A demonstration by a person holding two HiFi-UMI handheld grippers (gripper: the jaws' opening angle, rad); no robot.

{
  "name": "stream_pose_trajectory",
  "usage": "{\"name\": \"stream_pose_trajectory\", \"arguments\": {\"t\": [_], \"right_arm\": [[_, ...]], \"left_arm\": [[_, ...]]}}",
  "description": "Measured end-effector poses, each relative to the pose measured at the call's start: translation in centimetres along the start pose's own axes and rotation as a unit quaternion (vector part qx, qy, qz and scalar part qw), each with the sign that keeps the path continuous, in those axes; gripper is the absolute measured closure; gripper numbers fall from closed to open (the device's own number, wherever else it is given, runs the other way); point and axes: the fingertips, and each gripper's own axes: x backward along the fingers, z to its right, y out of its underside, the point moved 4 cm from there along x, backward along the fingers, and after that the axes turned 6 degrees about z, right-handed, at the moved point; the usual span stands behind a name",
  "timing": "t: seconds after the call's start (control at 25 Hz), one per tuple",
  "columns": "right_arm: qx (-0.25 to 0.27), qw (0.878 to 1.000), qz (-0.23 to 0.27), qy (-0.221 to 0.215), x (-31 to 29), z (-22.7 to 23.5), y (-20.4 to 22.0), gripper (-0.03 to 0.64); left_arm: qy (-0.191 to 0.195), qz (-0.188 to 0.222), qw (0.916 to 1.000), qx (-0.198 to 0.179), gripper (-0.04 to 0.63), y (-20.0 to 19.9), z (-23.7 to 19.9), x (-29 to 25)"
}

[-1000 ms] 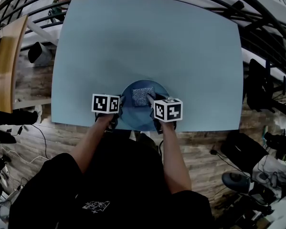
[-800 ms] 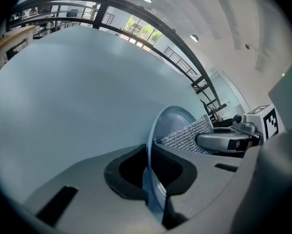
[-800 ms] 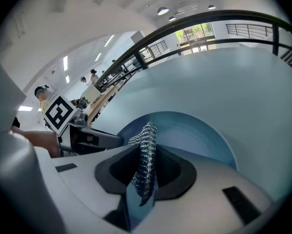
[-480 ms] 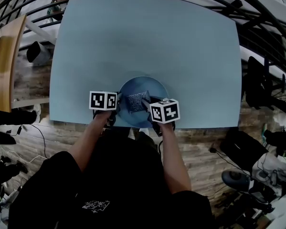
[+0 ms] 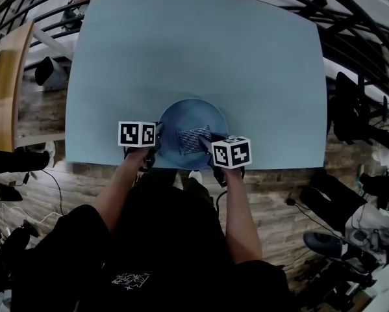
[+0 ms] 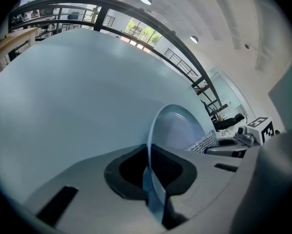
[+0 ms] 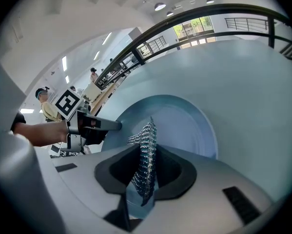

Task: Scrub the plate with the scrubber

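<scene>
A round blue plate (image 5: 181,119) lies on the pale blue table (image 5: 200,51), close to its near edge. My left gripper (image 5: 156,139) is shut on the plate's left rim; in the left gripper view the thin rim (image 6: 151,145) runs between the jaws of the left gripper (image 6: 153,177). A silvery chain-mesh scrubber (image 5: 193,140) rests on the plate's face. My right gripper (image 5: 207,143) is shut on it, and the scrubber (image 7: 146,145) stands up between the jaws of the right gripper (image 7: 143,177) over the plate (image 7: 184,123).
The table's near edge (image 5: 272,168) runs just below the plate, with wooden floor beyond. Railings, chairs and cables ring the table. The left gripper (image 7: 87,126) shows in the right gripper view, the right gripper (image 6: 233,143) in the left gripper view.
The scrubber has slid across the plate from its far part toward its near part, and the right gripper has drawn back with it. The left gripper keeps its hold on the rim.
</scene>
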Motion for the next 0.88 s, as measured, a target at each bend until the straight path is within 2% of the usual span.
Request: {"name": "stream_pose_trajectory", "arguments": {"t": [0.28, 0.88], "right_arm": [[-0.006, 1.000, 0.006, 0.019, 2.4, 2.1, 0.8, 0.532], [0.023, 0.996, 0.020, 0.086, 5.3, 5.1, -0.4, 0.531]], "left_arm": [[-0.007, 0.004, 1.0000, -0.004, 0.569, 0.0, 0.1, 0.0], [-0.013, 0.007, 0.9999, -0.003, 0.569, 0.1, 0.6, 0.2]]}}
